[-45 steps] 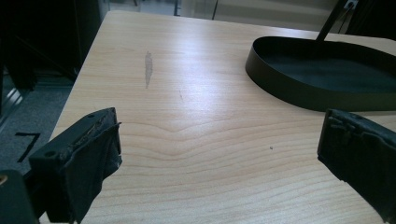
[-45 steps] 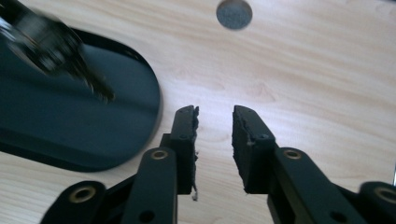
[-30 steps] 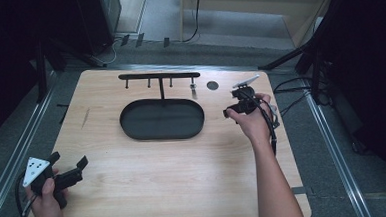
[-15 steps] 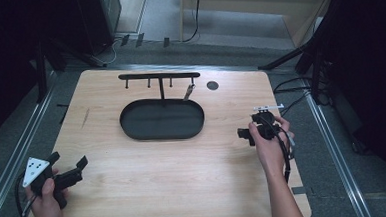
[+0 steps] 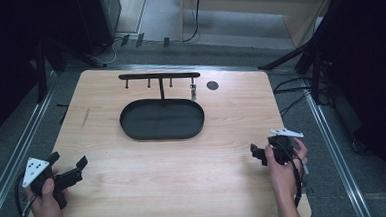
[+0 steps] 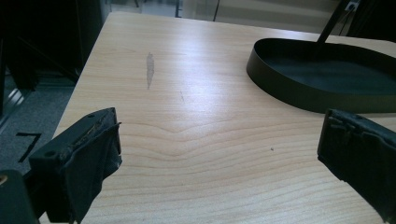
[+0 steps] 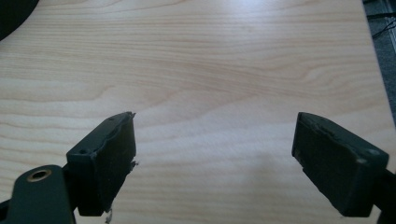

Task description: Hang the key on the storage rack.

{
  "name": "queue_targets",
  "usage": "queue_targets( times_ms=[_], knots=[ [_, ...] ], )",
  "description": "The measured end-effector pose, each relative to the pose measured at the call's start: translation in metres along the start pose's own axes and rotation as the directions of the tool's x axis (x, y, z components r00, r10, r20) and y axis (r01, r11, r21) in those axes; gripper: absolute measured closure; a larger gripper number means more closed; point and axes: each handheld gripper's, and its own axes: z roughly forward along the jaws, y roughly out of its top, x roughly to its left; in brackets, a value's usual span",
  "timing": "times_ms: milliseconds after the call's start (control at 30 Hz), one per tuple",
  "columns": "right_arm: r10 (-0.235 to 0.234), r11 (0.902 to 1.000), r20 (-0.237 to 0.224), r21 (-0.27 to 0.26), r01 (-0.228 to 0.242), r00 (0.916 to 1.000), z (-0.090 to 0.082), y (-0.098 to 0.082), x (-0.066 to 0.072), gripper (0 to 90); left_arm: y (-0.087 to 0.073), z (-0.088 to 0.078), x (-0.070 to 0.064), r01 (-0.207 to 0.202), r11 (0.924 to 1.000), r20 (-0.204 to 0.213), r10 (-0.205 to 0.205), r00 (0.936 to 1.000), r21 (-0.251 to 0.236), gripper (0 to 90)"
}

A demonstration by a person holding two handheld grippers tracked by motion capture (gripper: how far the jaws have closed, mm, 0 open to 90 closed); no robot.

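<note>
A black oval tray (image 5: 132, 126) lies on the far middle of the wooden table (image 5: 184, 179). A black rack (image 5: 158, 76) with pegs rises behind it, and a small silvery piece (image 5: 192, 92) hangs at the rack's right end. My left gripper (image 5: 68, 159) rests at the near left corner, open and holding nothing, its jaws framing bare wood (image 6: 219, 140) with the tray's rim (image 6: 280, 95) ahead. My right gripper (image 5: 269, 147) is low over the near right of the table. Its jaws have just been opening and stand wide apart (image 7: 217, 140) with nothing between them.
A round dark hole (image 5: 212, 85) sits in the tabletop right of the rack. The table's right edge (image 7: 376, 60) is close to my right gripper. Cables (image 5: 290, 101) and metal rails (image 5: 333, 146) run on the floor beside the table.
My right hand has drawn back from beside the rack's right end to the near right part of the table and sunk lower. My left hand has stayed put.
</note>
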Motion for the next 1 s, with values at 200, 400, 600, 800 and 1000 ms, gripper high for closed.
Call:
queue_targets(
  times_ms=[200, 400, 600, 800, 1000],
  knots=[
    [0.053, 0.9924, 0.008, -0.112, -0.052, 0.9986, -0.010, -0.030, -0.027, 14.4, 0.000, 0.000, 0.000, -0.003, 1.0000, -0.002, 0.003, 1.0000, 0.001, 0.0],
    [0.096, 0.9791, -0.018, -0.178, -0.097, 0.9953, -0.022, -0.055, -0.050, 14.6, 0.000, 0.000, 0.000, -0.003, 1.0000, -0.002, 0.003, 1.0000, -0.001, 0.0],
    [0.094, 0.9638, -0.034, -0.248, -0.099, 0.9950, -0.033, -0.076, -0.063, 14.2, 0.000, 0.001, 0.000, -0.005, 1.0000, 0.003, 0.005, 1.0000, 0.005, 0.0],
    [0.087, 0.9413, -0.022, -0.326, -0.089, 0.9960, -0.033, -0.082, -0.066, 15.8, 0.001, 0.002, 0.000, -0.006, 0.9999, 0.009, 0.005, 0.9999, 0.011, 0.0],
    [0.110, 0.9343, -0.027, -0.338, -0.112, 0.9936, -0.033, -0.082, -0.068, 17.9, 0.001, 0.002, -0.001, -0.012, 0.9998, 0.008, 0.011, 0.9999, 0.017, 0.0]
  ],
)
